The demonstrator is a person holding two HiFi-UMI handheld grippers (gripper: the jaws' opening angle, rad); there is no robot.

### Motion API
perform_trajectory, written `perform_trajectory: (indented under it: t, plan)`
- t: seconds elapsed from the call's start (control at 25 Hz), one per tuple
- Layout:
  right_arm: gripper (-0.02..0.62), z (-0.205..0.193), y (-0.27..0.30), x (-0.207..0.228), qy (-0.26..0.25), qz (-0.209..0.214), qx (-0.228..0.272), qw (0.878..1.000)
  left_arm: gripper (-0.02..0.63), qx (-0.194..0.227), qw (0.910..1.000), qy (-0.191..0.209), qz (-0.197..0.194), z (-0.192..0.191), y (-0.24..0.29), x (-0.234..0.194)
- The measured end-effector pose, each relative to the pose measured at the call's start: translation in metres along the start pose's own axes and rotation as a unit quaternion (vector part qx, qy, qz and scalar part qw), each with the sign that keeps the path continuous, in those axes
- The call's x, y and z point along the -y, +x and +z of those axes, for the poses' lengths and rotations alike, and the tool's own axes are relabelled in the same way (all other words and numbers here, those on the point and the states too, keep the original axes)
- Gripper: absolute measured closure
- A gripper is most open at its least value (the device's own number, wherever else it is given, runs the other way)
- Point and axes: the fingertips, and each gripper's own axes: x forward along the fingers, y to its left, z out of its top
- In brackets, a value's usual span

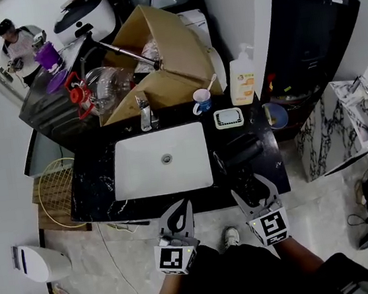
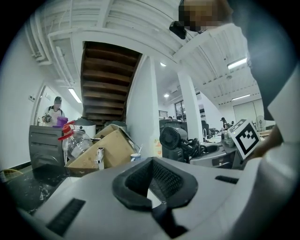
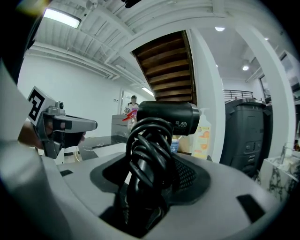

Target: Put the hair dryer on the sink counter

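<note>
The black plastic hair dryer (image 1: 241, 150) is probably fairly light but lopsided, with its weight in the stubby barrel. Its shell is hard and smooth, so it could twist in a loose grip. The thick black cord (image 3: 149, 145) is wound round the handle and gives a rubbery, slightly yielding hold. That wrapped handle is the sensible place to grasp it.

The right gripper (image 1: 250, 187) is clenched on exactly that bundle. The barrel lies just ahead of its jaws, across the glossy black stone sink counter (image 1: 95, 180). From the head view the dryer appears to rest on the counter, though contact isn't certain.

The left gripper (image 1: 181, 206) is just to the left of the right one. Its jaws are together on nothing, in front of the white rectangular basin (image 1: 141, 175).
</note>
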Motion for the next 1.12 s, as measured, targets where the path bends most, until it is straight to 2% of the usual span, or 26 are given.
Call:
perform_trajectory:
  t: [0.24,0.48,0.76,0.96,1.12]
  plan:
    - [0.337,-0.019,0.019,0.018,0.003,-0.012,-0.032,0.999,0.612,-0.014,0.9995,-0.001,-0.027,-0.007,0.030,0.000]
    - [0.337,-0.028,0.042,0.025,0.010,-0.020,-0.045,0.999,0.612,-0.021,0.9988,0.000,-0.044,-0.011,0.055,-0.020]
    - [0.337,-0.051,0.069,0.037,0.020,-0.048,-0.098,0.994,0.612,-0.022,0.9978,-0.006,-0.063,-0.014,0.071,-0.039]
    - [0.337,-0.073,0.081,0.048,0.021,-0.042,-0.155,0.987,0.612,-0.023,0.9976,0.001,-0.065,-0.015,0.077,-0.056]
    - [0.339,-0.090,0.091,0.054,0.041,-0.052,-0.188,0.980,0.612,-0.029,0.9975,0.001,-0.065,-0.020,0.077,-0.069]
